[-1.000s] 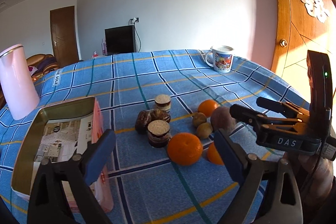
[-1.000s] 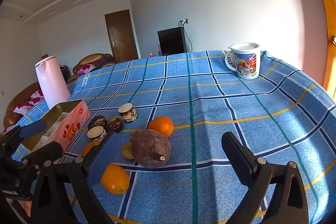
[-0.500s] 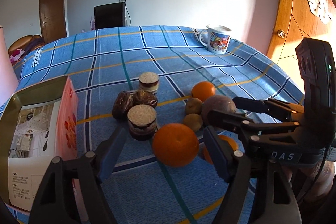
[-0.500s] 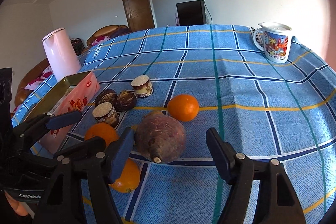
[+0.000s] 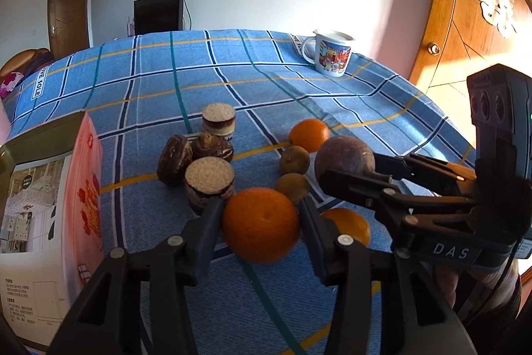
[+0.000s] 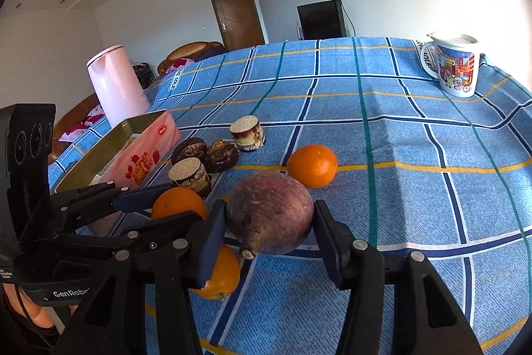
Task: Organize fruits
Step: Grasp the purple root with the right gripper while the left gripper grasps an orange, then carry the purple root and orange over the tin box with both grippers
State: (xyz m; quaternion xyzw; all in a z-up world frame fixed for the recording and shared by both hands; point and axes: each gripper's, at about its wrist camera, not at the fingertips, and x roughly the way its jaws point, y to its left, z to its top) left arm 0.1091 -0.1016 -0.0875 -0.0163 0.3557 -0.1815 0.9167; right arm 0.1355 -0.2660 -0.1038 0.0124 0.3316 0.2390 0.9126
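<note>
Orange (image 5: 261, 223) between left gripper (image 5: 261, 222) fingers

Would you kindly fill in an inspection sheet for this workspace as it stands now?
Surface: blue checked tablecloth, rumpled on the right.
Job's things: three oranges, nearest; purple-brown fruit; two small brown fruits.
Clutter: four cakes; open pink tin; mug; pink kettle.
Grippers: left tongs open around the nearest orange; right tongs open around the purple-brown fruit.
Cables: wire by the black cabinet.
Surroundings: doors, sofa.
</note>
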